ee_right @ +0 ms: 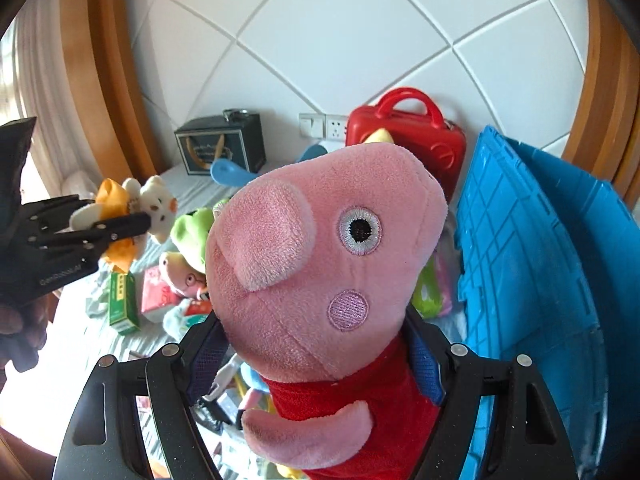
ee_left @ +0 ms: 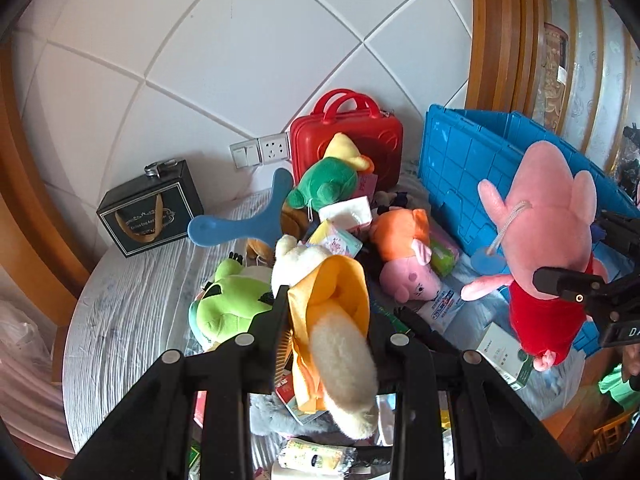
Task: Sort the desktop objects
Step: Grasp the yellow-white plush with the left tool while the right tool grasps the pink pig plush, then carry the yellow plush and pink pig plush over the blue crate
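- Currently, left gripper (ee_left: 328, 320): jaws clenched on small white bear (ee_right: 158, 208) (soft, light).
- Right gripper (ee_right: 316, 344): jaws grasping pig plush (ee_right: 320, 248) at red body; squashy.

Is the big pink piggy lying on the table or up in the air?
In the air. The right gripper holds the pink pig plush above the table.

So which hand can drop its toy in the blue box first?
Probably the right. Its gripper holds the pink pig plush right beside the blue crate; the left gripper, holding the small white bear, hangs farther away.
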Available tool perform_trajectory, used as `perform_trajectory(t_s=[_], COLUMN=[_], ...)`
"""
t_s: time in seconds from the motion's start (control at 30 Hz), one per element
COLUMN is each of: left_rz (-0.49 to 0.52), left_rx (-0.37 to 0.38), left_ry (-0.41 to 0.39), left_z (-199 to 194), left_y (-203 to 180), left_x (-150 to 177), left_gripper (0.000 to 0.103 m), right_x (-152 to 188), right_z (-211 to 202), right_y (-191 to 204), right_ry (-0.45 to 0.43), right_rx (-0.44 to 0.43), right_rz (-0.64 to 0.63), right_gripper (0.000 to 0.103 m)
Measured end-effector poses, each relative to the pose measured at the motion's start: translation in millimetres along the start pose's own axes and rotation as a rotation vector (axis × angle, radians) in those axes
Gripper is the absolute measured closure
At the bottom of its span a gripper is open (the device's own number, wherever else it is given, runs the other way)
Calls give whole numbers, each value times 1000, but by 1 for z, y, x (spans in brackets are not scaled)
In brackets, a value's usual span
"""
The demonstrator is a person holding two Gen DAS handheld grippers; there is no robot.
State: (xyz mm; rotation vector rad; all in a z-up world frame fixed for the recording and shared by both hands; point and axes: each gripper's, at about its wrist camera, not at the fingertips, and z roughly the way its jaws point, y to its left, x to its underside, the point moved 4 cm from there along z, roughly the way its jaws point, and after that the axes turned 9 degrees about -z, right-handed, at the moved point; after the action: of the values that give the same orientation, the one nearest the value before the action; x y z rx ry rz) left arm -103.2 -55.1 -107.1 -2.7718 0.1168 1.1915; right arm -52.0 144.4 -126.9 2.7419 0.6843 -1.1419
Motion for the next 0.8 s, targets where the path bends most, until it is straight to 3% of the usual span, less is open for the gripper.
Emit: perform_trajectory(t_s=[0.43, 0.8], left_rz=[5, 24], left_rx=[-10, -13], left_ry=[-78, -143], left_z=[-27, -44], left_y=[-84, -160], left_x=[-23, -47], left_gripper=[74, 74], right_x=[-10, -3], right_z=[-69, -114], right_y=[-51, -117], right_ry=[-124, -210], right_rx=[-38, -50], right_rz=[-43, -26], right_gripper=[24, 24])
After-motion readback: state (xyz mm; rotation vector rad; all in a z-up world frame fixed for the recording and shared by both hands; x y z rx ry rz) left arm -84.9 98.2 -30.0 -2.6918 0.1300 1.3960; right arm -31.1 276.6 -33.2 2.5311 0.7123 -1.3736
